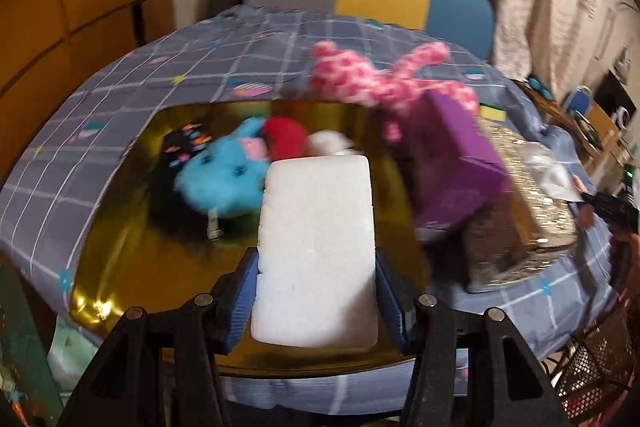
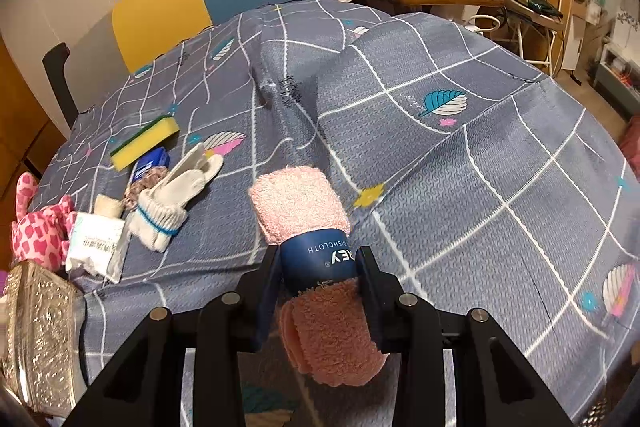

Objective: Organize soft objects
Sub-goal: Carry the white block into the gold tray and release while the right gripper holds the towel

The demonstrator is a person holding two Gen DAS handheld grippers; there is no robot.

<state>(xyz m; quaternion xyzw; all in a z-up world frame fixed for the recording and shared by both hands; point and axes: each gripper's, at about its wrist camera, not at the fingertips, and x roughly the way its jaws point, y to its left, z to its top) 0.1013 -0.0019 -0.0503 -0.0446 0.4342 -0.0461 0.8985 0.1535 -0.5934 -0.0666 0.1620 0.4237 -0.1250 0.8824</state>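
While clamping one white foam block (image 1: 316, 251) over gold tray (image 1: 120, 267), left gripper (image 1: 316, 303); right gripper (image 2: 318, 279) pinching one pink dishcloth roll (image 2: 300, 203), open tablecloth (image 2: 480, 147) rightward.

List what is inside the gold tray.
In the gold tray lie a blue plush, a red plush, a white soft piece and a dark patterned item. The white sponge hides the tray's middle.
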